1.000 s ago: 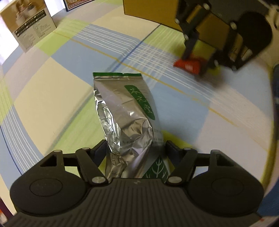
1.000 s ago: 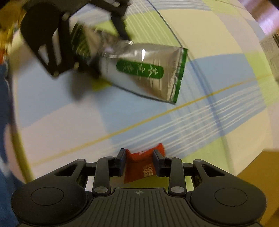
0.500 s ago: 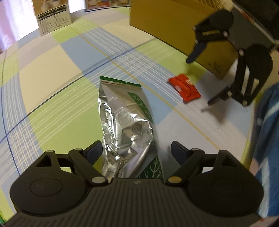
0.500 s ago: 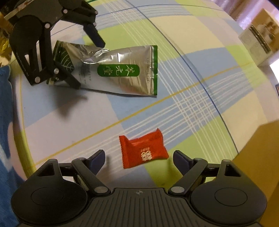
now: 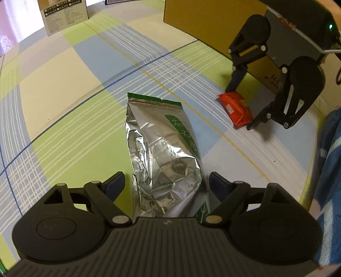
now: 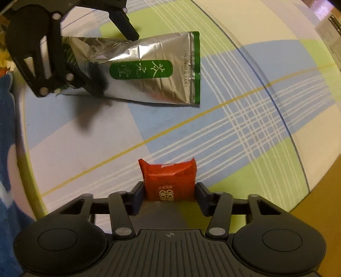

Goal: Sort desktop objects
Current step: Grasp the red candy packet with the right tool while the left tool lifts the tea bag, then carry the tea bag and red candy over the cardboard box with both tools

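Note:
A silver foil tea bag (image 5: 162,144) with green trim lies flat on the checked tablecloth. My left gripper (image 5: 166,179) stands open astride its near end, the pads clear of the foil. From the right wrist view the same bag (image 6: 153,70) lies at the upper left with the left gripper (image 6: 115,64) over it. A small red snack packet (image 6: 169,176) sits between the fingers of my right gripper (image 6: 169,187). Its jaws are closing and the pads touch the packet's two sides. In the left wrist view the right gripper (image 5: 240,107) points down over the red packet (image 5: 235,108).
A brown cardboard box (image 5: 208,19) stands behind the right gripper. A white printed box (image 5: 64,15) stands at the far left. A blue patterned cloth (image 5: 328,170) lies past the table's right edge. The checked tablecloth (image 5: 64,106) stretches bare to the left.
The right gripper let the red packet go onto the cloth, stood wide open, then closed on its sides again. The left gripper's jaws widened around the silver bag.

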A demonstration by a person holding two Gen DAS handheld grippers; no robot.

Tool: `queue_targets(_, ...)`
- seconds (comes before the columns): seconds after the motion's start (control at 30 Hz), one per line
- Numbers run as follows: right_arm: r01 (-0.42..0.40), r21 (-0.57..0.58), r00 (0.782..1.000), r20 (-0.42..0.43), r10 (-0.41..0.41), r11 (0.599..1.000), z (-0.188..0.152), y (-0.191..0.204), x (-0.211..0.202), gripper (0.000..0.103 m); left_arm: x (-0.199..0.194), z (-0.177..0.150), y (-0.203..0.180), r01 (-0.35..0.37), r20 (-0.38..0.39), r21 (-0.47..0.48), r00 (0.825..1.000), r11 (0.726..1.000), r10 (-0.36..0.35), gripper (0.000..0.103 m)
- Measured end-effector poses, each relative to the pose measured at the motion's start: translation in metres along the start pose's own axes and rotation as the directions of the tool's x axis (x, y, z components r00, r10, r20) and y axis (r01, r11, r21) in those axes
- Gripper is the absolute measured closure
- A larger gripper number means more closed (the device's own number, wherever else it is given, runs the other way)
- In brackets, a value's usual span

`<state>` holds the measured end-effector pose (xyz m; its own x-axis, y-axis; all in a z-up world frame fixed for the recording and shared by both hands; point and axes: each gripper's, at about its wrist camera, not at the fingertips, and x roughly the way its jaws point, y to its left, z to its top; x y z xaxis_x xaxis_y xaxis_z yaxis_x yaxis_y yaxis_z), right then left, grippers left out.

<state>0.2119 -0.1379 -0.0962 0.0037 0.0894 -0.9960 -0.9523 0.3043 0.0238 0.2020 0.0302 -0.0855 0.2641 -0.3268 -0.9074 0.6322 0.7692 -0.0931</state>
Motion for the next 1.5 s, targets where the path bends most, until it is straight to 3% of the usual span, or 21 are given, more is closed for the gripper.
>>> queue_targets(0.23,0.012,0.172,0.997,0.072,-0.025,0.985,-0.021,0.011,-0.007,0.066,0.014,0.010,0.000,0.015,-0.054,-0.050,0.998,0.999,-0.018,0.022)
queue_targets(0.37,-0.007,0.233,0.994,0.111,-0.020,0.973,-0.035,0.017,-0.011,0.067,0.014,0.017,-0.007,-0.030,-0.099,-0.059,0.995,0.998,0.024,0.039)
queue_targets(0.43,-0.020,0.274,0.990,0.138,-0.018,0.962,-0.044,0.018,-0.015,0.068,0.013,0.018,-0.009,-0.012,-0.123,-0.068,0.992,0.998,0.004,0.050)
queue_targets(0.7,-0.060,0.400,0.964,0.262,-0.052,0.915,-0.061,0.025,-0.042,0.068,-0.001,0.009,-0.031,-0.032,-0.144,-0.056,0.989,0.998,0.024,0.057)
queue_targets(1.1,-0.111,0.588,0.896,0.407,-0.174,0.801,-0.088,0.049,-0.073,0.068,-0.038,0.005,-0.053,-0.074,-0.058,-0.187,0.996,0.980,0.064,0.057)
queue_targets(1.5,-0.095,0.664,0.818,0.477,-0.322,0.742,-0.125,0.074,-0.117,0.068,-0.077,0.005,-0.099,-0.119,0.041,-0.248,0.990,0.962,0.133,0.057)
